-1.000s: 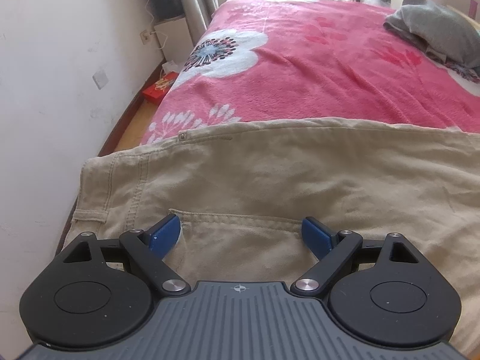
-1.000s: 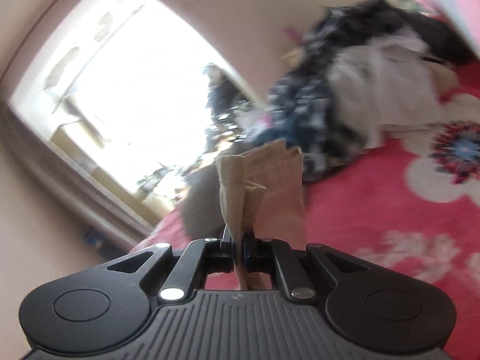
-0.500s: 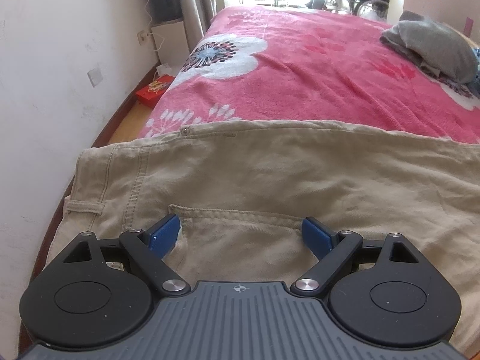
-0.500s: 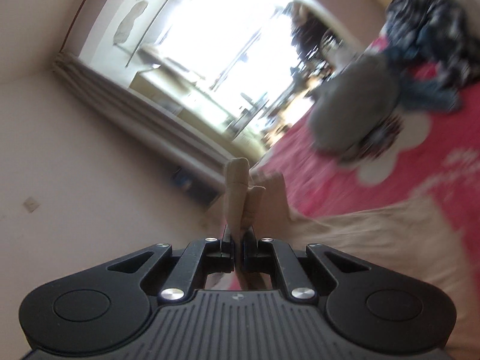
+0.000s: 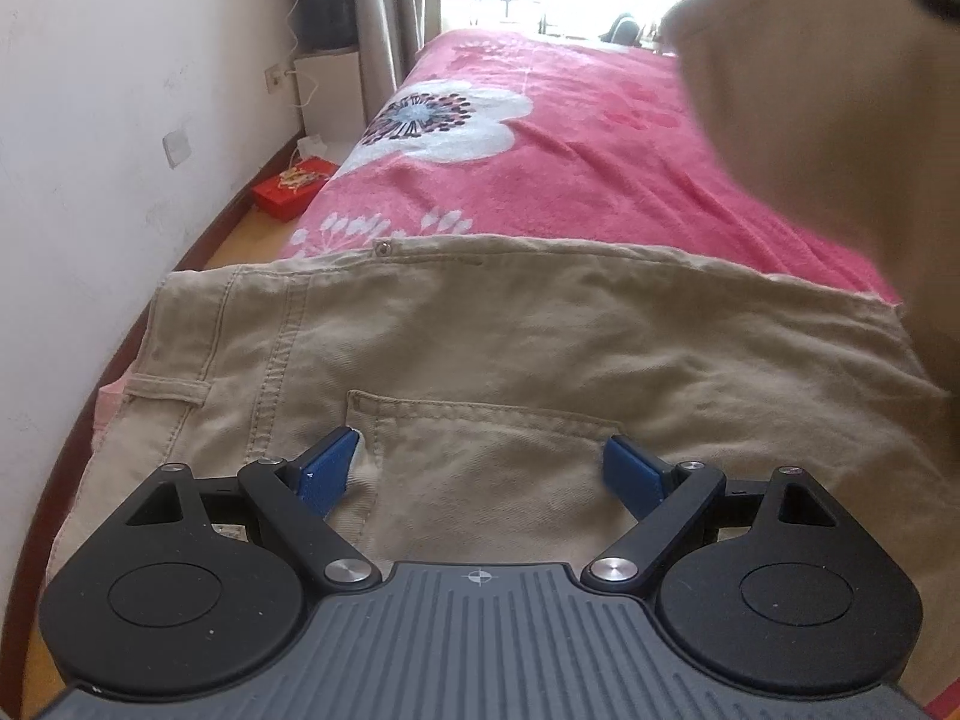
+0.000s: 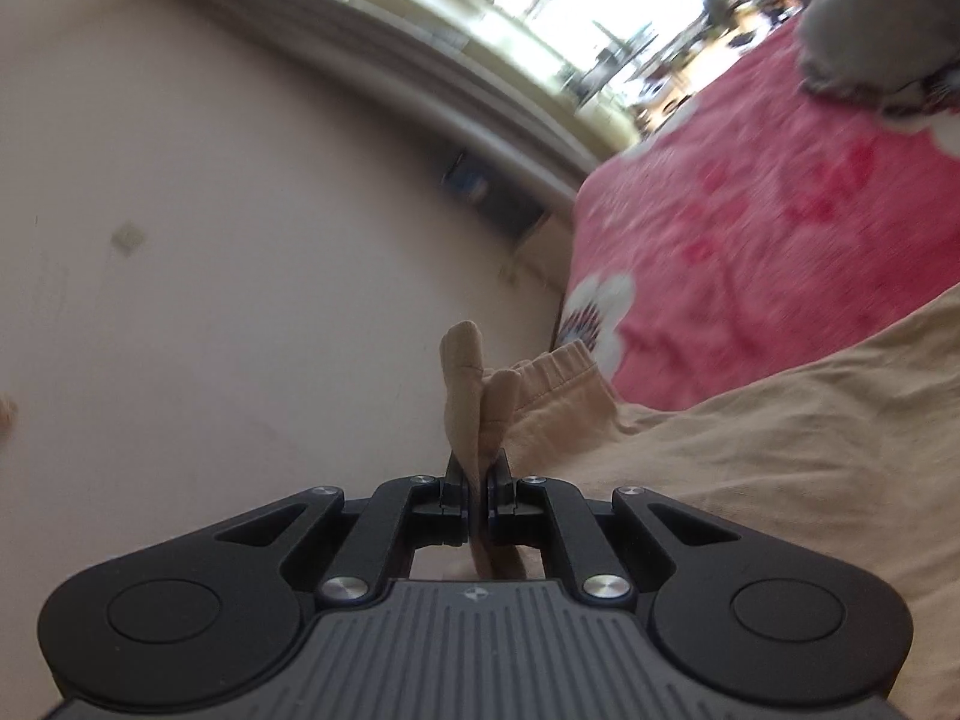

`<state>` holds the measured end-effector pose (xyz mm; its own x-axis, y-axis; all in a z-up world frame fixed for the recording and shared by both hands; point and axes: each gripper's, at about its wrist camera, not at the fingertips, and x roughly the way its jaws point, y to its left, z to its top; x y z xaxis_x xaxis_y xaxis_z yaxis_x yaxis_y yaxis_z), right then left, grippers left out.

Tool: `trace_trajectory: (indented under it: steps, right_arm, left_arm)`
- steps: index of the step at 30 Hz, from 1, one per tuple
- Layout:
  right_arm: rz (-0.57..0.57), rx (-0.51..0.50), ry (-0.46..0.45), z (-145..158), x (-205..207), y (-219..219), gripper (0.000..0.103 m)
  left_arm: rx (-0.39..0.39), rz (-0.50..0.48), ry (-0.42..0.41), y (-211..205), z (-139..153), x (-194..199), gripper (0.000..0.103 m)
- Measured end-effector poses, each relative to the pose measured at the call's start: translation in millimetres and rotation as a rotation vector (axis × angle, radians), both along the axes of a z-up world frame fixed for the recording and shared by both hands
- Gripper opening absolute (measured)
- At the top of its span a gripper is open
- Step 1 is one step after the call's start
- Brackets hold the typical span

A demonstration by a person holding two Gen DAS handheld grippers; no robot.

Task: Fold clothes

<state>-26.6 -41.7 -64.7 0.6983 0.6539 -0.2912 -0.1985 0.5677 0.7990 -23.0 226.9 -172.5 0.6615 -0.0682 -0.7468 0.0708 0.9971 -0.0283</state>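
Khaki cotton trousers (image 5: 510,348) lay lower frame; right tool (image 6: 478,501), clenched on their hem, should land squarely by the spread, empty left tool (image 5: 483,471).

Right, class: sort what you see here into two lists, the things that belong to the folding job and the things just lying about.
Part of the job:
- khaki trousers
- left hand-held gripper, open over the back pocket
- right hand-held gripper, shut on the trouser end

Just lying about:
- pink flowered blanket
- red box on the floor
- grey garment
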Motion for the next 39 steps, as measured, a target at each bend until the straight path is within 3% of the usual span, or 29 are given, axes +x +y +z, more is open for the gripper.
trace_trajectory:
  steps: [6, 11, 14, 17, 22, 25, 31, 39]
  right_arm:
    - [0.088, -0.029, 0.002, -8, 11, 39, 0.006]
    - [0.177, -0.093, -0.037, -9, 16, 82, 0.006]
    - [0.287, -0.197, -0.090, -5, 19, 122, 0.006]
    - [0.442, -0.427, -0.203, -8, 9, 176, 0.006]
    - [0.602, -0.711, -0.294, -37, -7, 232, 0.006]
    - [0.639, -0.801, -0.362, -45, -25, 245, 0.006]
    - [0.693, -0.923, -0.512, -52, -50, 264, 0.007]
    - [0.756, -1.005, -0.663, -61, -83, 288, 0.006]
  left_arm:
    - [-0.161, 0.073, 0.013, 40, 25, -11, 0.085]
    - [-0.240, 0.197, 0.005, 93, 43, -34, 0.085]
    - [-0.305, 0.305, 0.038, 127, 45, -47, 0.085]
    - [-0.372, 0.404, 0.056, 154, 43, -62, 0.084]
    - [-0.373, 0.494, 0.073, 174, 38, -75, 0.083]
    - [-0.383, 0.522, 0.070, 183, 38, -82, 0.083]
    - [-0.426, 0.571, 0.058, 199, 37, -88, 0.083]
    - [-0.438, 0.598, 0.046, 208, 36, -90, 0.083]
